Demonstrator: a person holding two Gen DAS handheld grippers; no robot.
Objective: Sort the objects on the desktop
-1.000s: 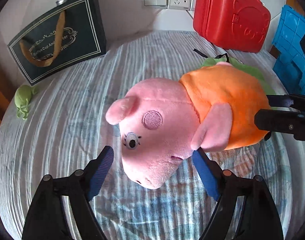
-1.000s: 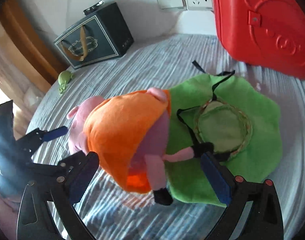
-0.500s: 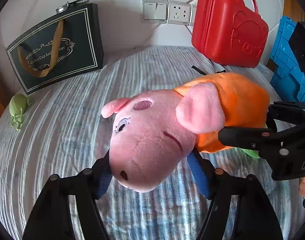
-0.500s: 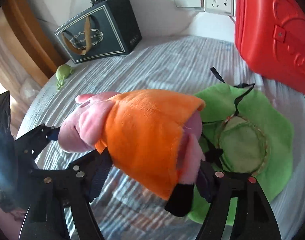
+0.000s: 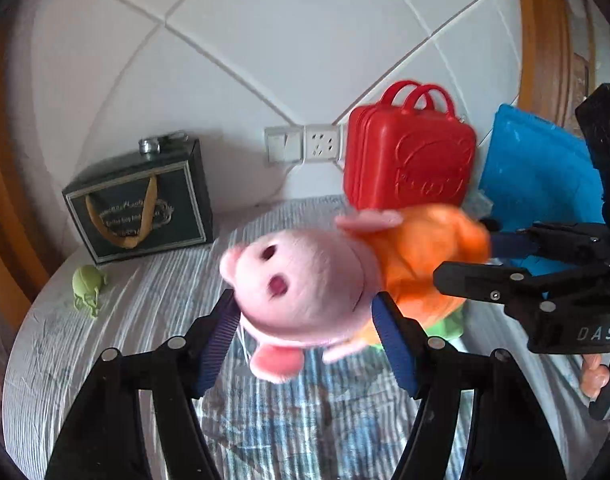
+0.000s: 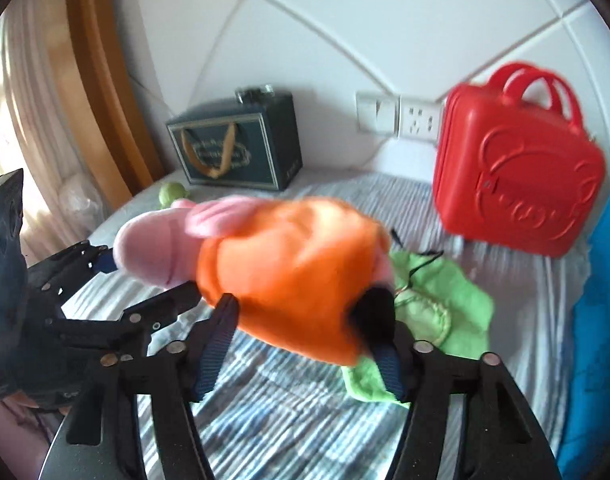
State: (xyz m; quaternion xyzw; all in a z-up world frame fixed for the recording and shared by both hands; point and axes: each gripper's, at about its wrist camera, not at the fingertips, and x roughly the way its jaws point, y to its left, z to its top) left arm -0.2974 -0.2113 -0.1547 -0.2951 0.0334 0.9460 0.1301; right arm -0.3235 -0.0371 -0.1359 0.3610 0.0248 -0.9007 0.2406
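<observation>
While the striped desk [image 5: 153,304] fills the lower frame, the pig plush [image 5: 305,284] hangs mid-frame above it — left gripper [image 5: 305,344] jaws clamp its pink head, right gripper [image 6: 301,340] jaws are closing on its orange body.

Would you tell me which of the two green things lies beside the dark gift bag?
The small green toy, beside the bag; the green cloth lies under the plush pig.
</observation>
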